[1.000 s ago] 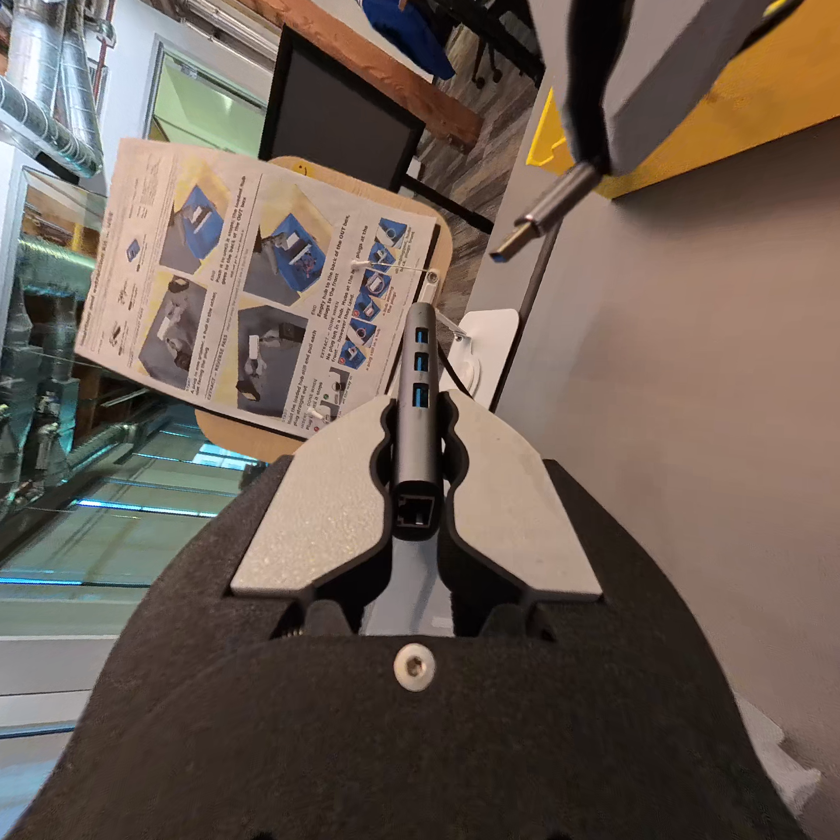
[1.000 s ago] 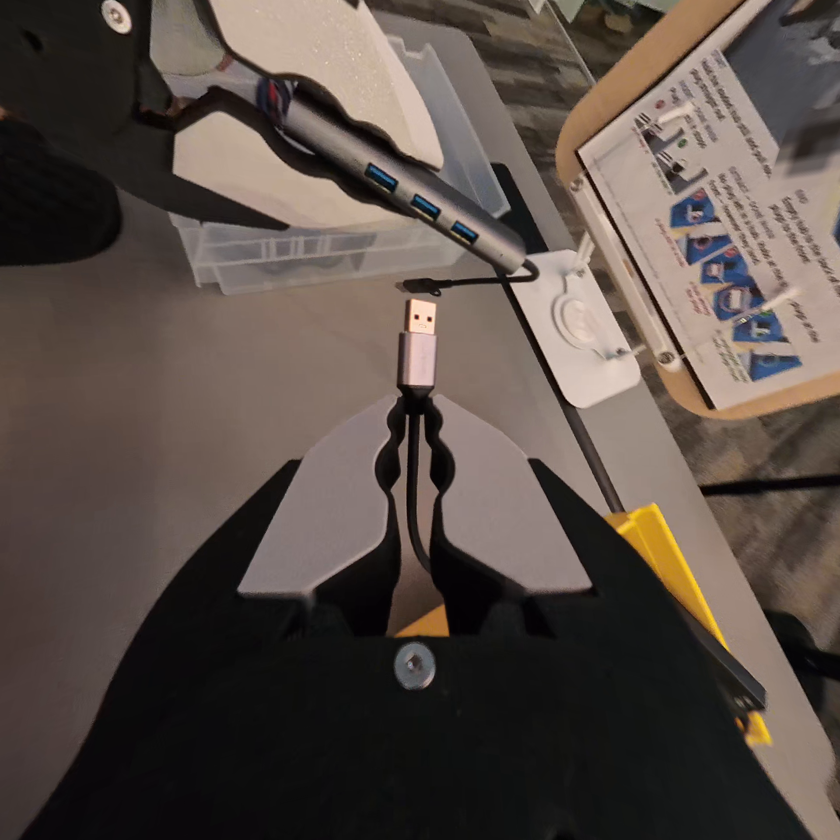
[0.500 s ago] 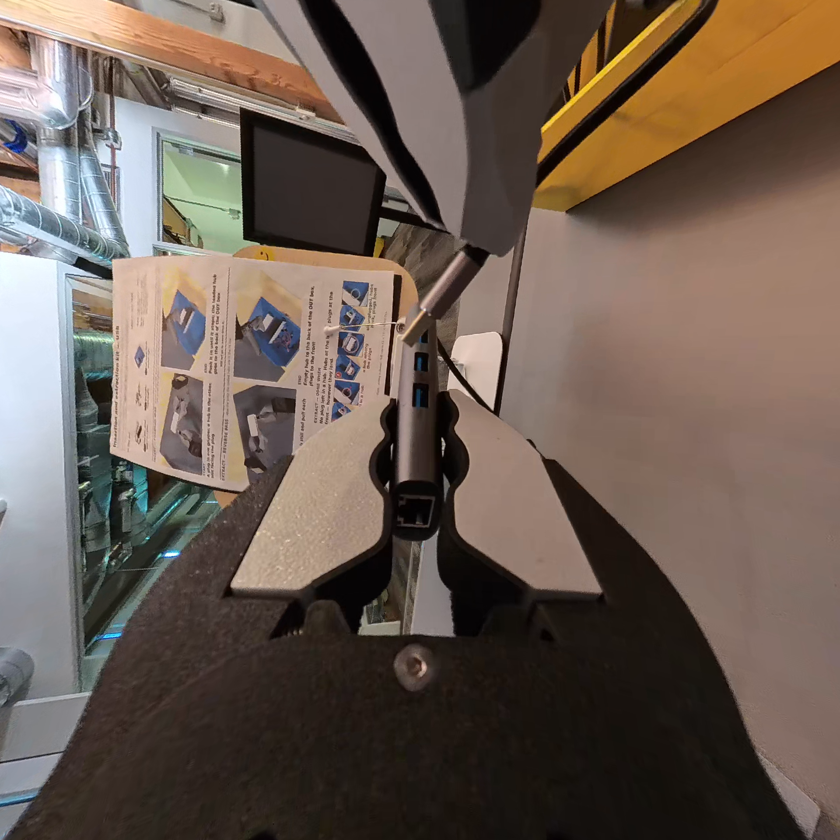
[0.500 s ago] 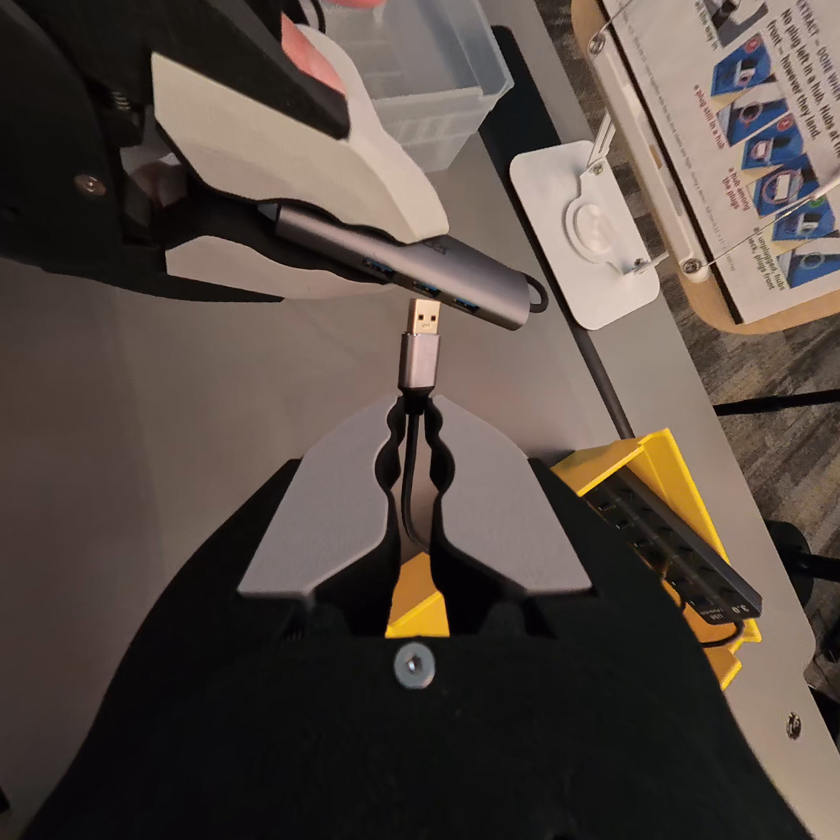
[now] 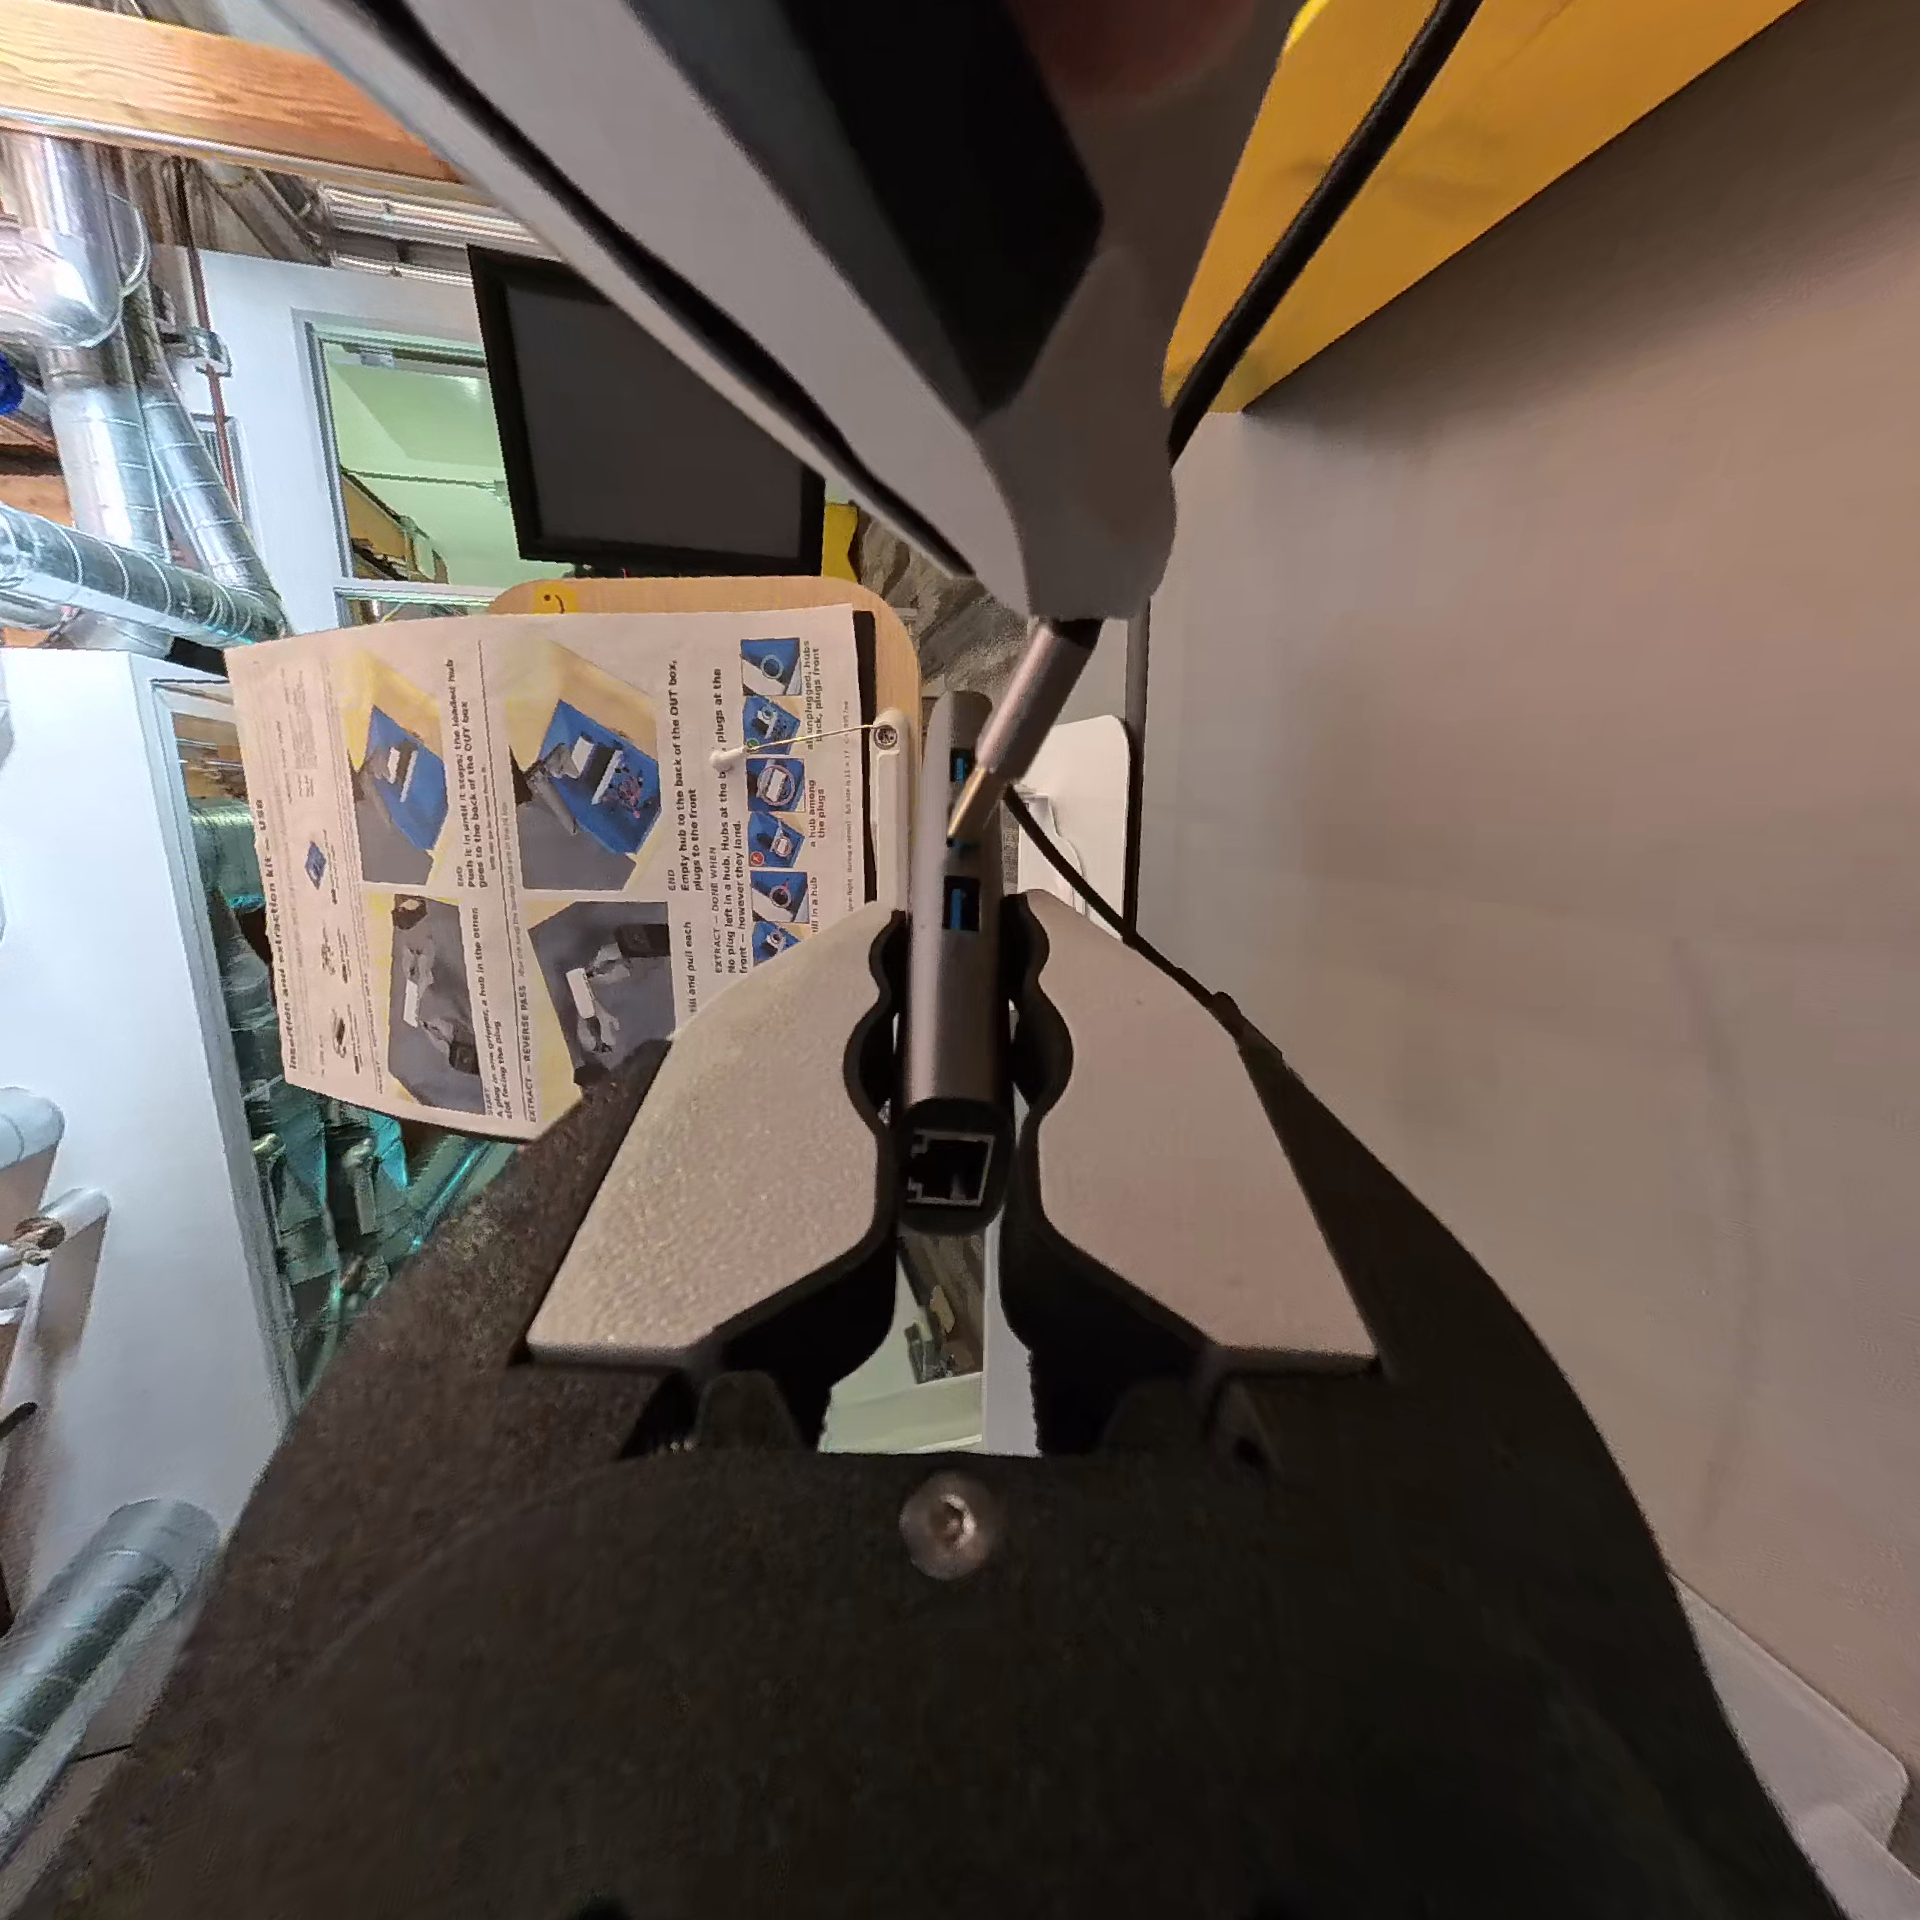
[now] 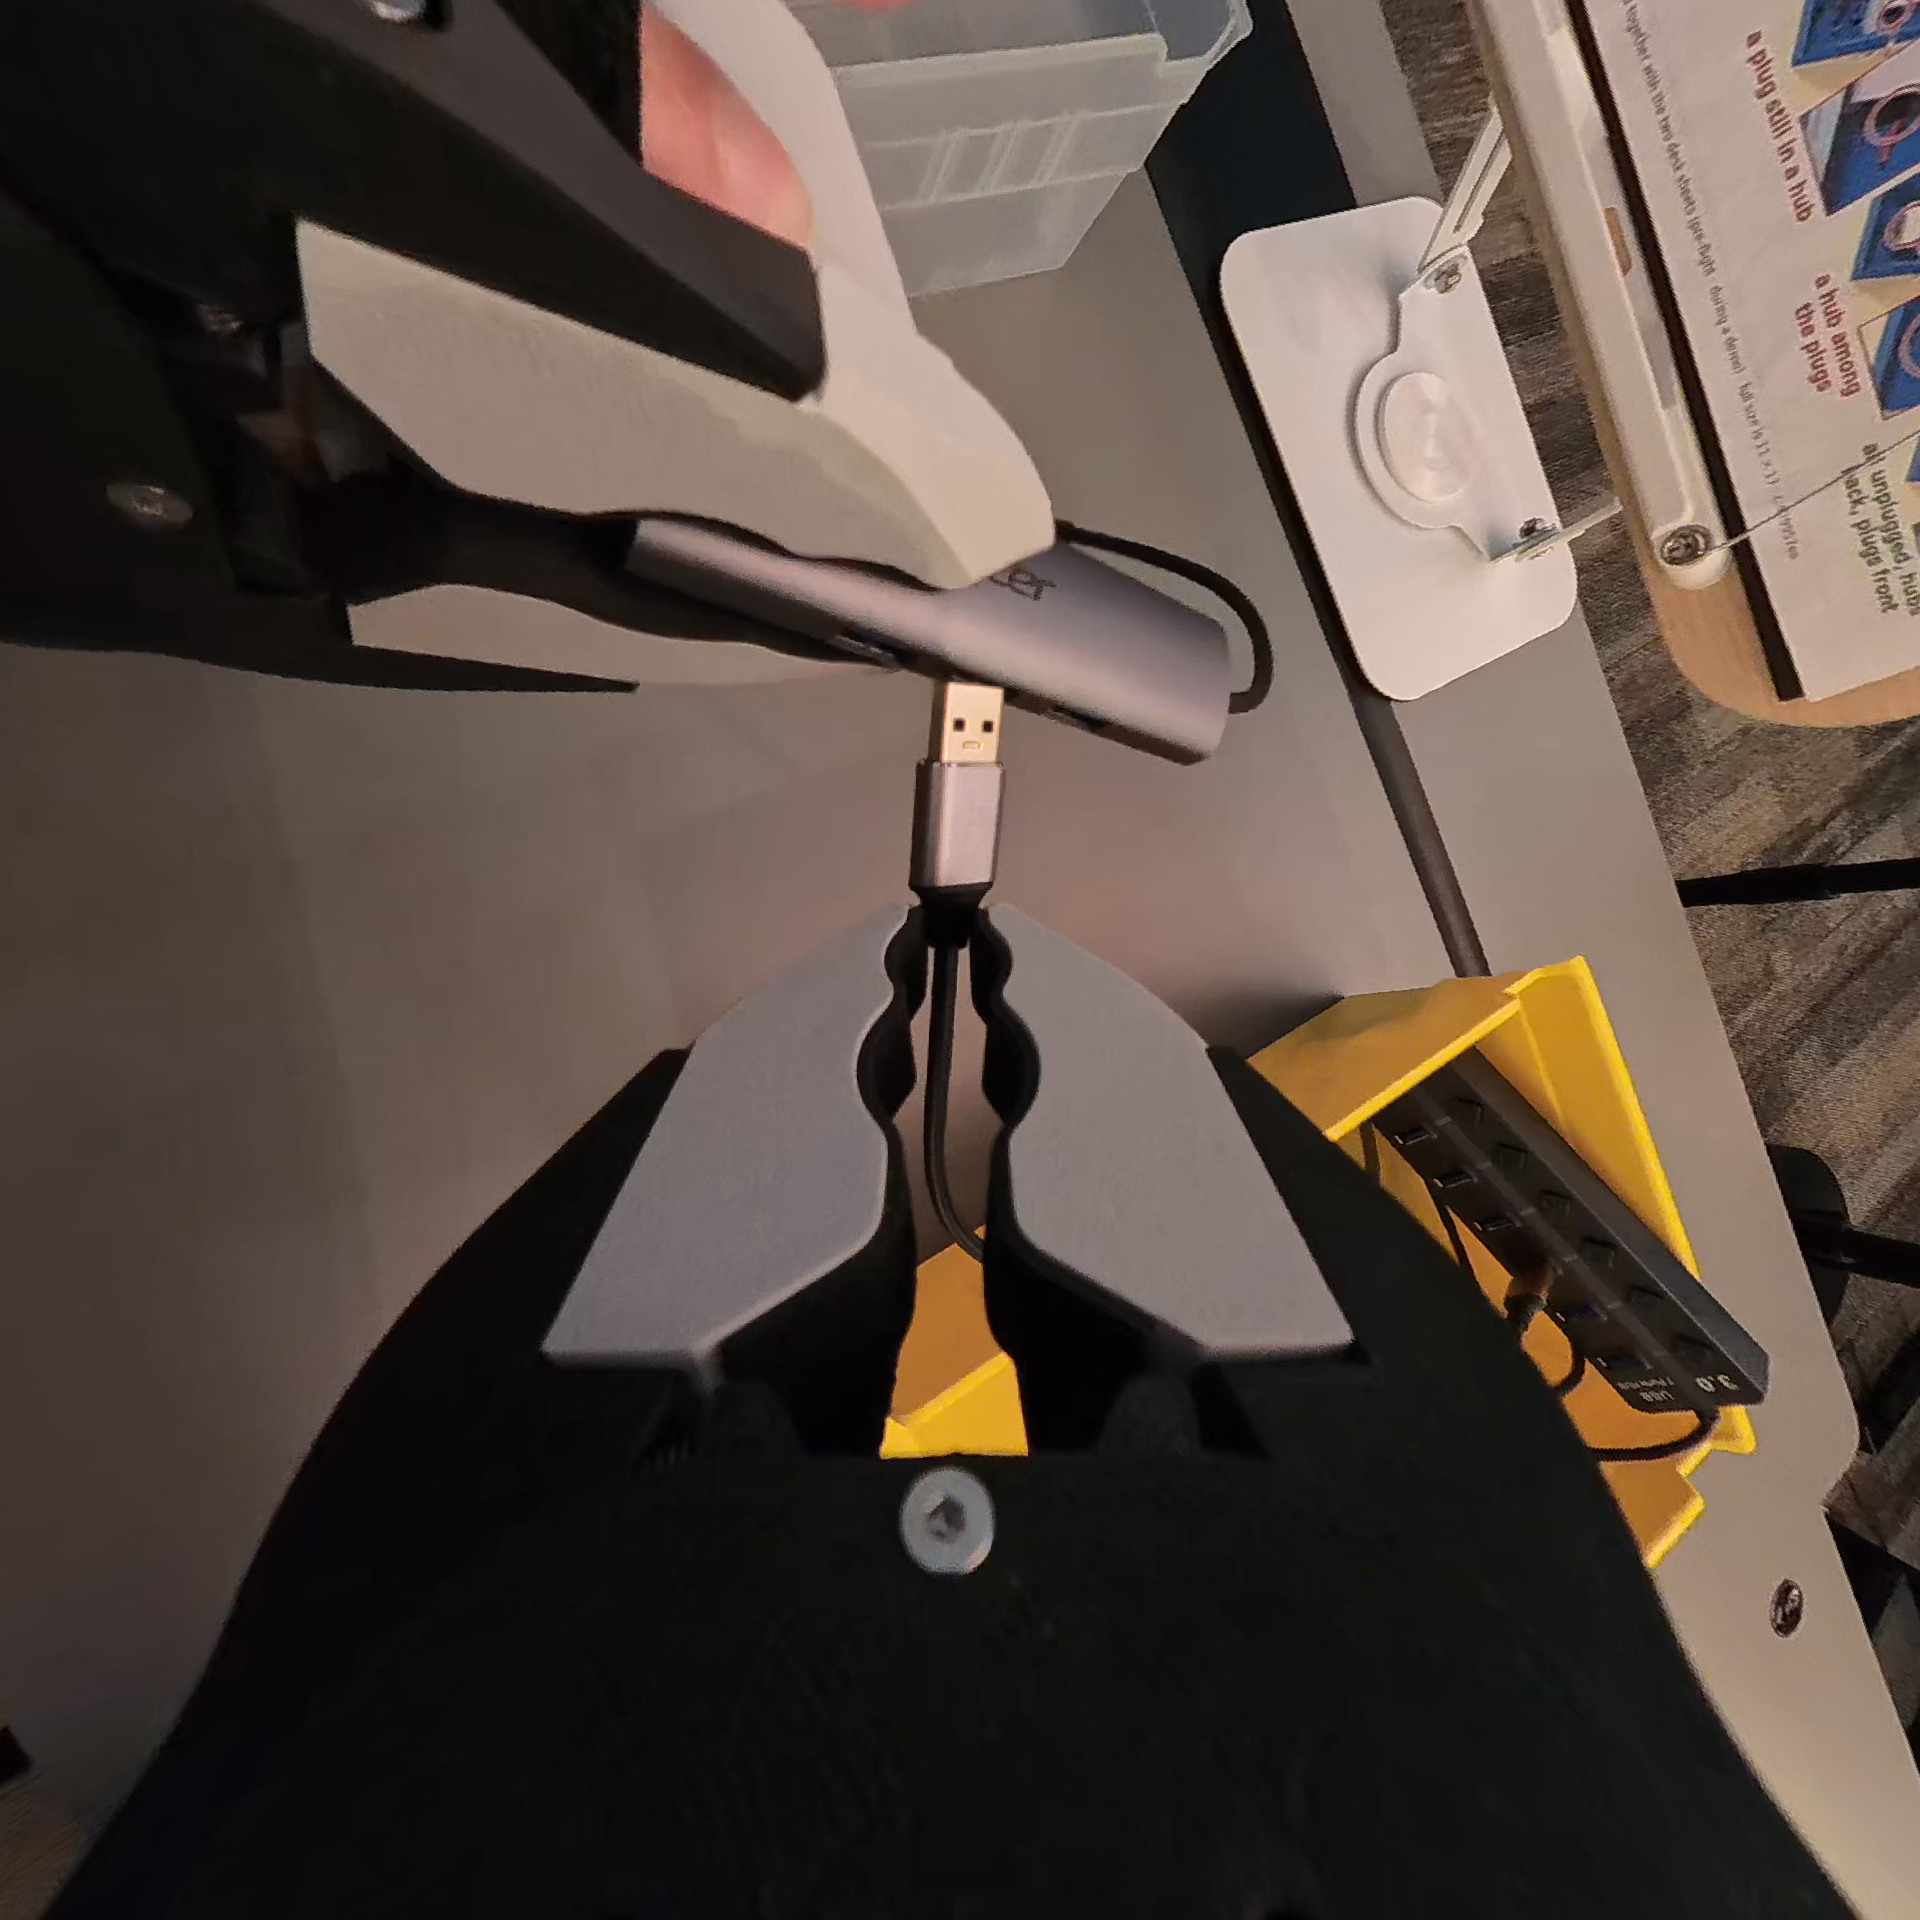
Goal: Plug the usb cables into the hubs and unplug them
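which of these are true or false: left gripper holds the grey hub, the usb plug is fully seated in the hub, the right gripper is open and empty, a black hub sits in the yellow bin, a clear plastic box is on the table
1. The left gripper holds the grey hub. True.
2. The usb plug is fully seated in the hub. False: its metal tip is still exposed, just at the hub's port side.
3. The right gripper is open and empty. False: it is shut on the usb plug's cable end.
4. A black hub sits in the yellow bin. True.
5. A clear plastic box is on the table. True.
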The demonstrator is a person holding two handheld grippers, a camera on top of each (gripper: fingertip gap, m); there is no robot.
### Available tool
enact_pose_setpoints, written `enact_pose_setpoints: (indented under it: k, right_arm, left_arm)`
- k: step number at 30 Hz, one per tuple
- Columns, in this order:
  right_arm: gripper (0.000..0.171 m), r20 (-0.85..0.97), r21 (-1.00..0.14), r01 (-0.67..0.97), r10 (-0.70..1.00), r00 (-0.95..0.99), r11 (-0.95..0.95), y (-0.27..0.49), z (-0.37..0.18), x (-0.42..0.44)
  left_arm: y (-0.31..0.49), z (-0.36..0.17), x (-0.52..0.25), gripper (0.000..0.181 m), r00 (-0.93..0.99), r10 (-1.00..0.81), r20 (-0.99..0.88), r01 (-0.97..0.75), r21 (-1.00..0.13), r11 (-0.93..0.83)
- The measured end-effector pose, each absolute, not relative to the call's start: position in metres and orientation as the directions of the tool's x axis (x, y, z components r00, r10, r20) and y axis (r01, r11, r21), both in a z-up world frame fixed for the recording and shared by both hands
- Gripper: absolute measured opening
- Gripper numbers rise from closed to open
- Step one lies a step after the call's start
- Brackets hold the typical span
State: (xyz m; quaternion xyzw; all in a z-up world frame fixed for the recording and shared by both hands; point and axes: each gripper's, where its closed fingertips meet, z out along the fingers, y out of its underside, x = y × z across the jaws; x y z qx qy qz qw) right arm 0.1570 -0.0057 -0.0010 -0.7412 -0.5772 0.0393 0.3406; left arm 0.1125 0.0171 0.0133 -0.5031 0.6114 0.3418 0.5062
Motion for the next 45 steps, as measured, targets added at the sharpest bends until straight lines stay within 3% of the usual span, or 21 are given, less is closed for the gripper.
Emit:
enact_pose_setpoints:
  k: [18,35,45]
  right_arm:
    - [0.008,0.262,-0.481,0.858,0.904,0.337,-0.180,-0.003,-0.025,0.161]
    - [0.010,0.085,-0.876,0.464,0.907,0.413,-0.129,0.020,0.023,0.116]
    - [0.009,0.147,-0.943,0.329,0.949,0.277,0.050,0.018,0.035,0.105]
  left_arm:
    - [0.016,-0.015,0.118,0.017,-0.162,-0.292,-0.943,-0.961,0.084,0.264]
    - [0.029,0.023,0.075,0.018,0.073,-0.240,-0.968,-0.984,-0.109,0.138]
    - [0.029,0.035,0.063,0.017,0.110,-0.208,-0.972,-0.982,-0.139,0.131]
